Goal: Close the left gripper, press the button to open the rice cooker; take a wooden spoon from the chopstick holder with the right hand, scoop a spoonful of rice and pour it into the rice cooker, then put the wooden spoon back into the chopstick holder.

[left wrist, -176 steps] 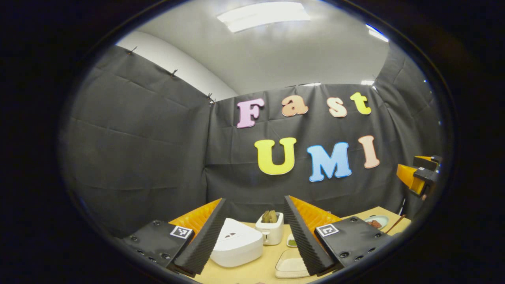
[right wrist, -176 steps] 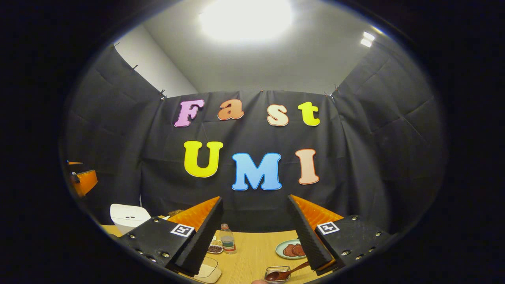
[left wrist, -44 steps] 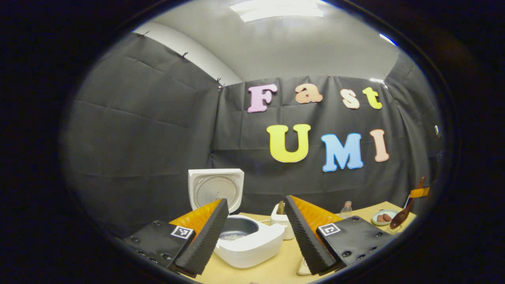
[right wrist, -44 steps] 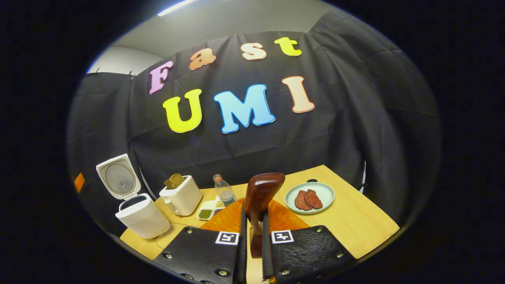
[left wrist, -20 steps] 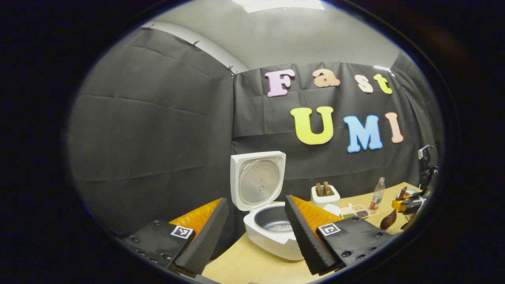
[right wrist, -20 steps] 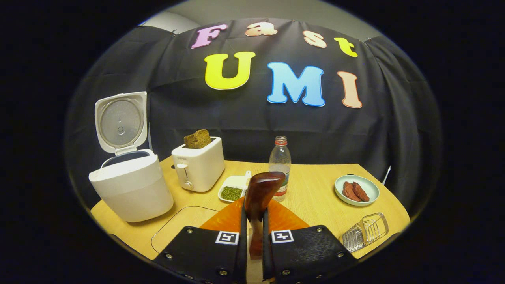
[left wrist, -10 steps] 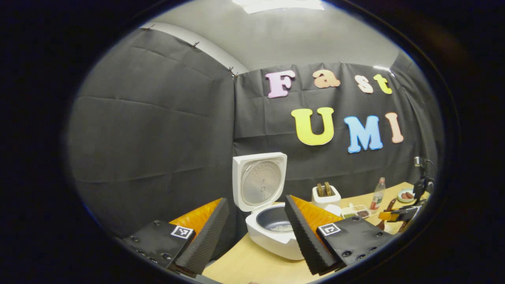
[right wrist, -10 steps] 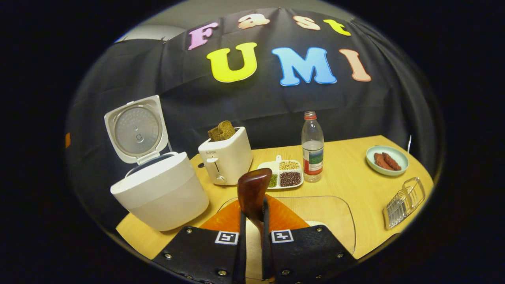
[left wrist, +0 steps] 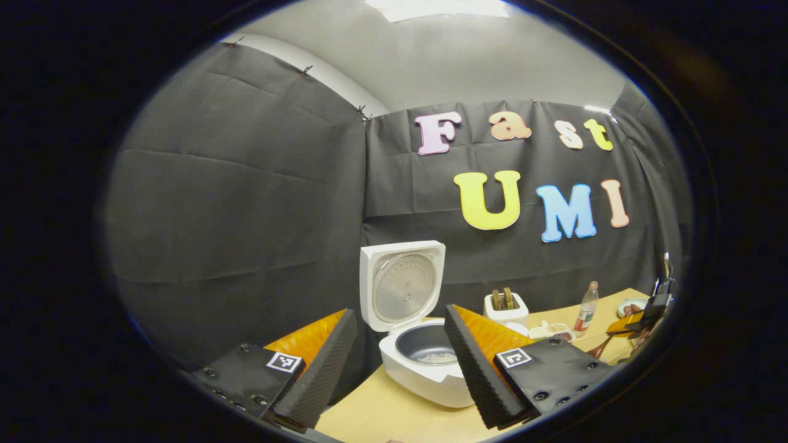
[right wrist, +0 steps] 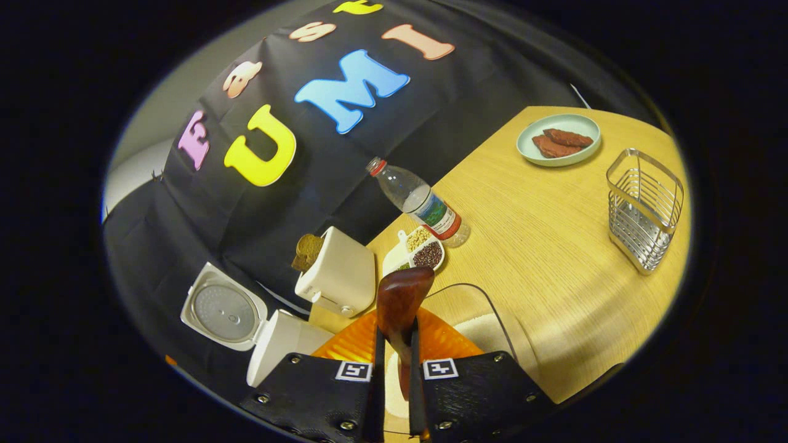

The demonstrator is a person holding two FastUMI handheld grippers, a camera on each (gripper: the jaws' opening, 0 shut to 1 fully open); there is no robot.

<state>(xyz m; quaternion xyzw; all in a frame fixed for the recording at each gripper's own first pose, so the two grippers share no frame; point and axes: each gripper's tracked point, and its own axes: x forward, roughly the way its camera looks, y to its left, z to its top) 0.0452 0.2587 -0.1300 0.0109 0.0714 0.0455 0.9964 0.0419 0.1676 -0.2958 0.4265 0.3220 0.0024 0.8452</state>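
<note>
My right gripper clamps the wooden spoon, its bowl over the clear rice container. My left gripper is spread wide, holding nothing. Beyond the container sit the rice cooker, lid up, the toaster, and the wire chopstick holder far right.

Right tongs clamped (tilted); left tongs spread.
</note>
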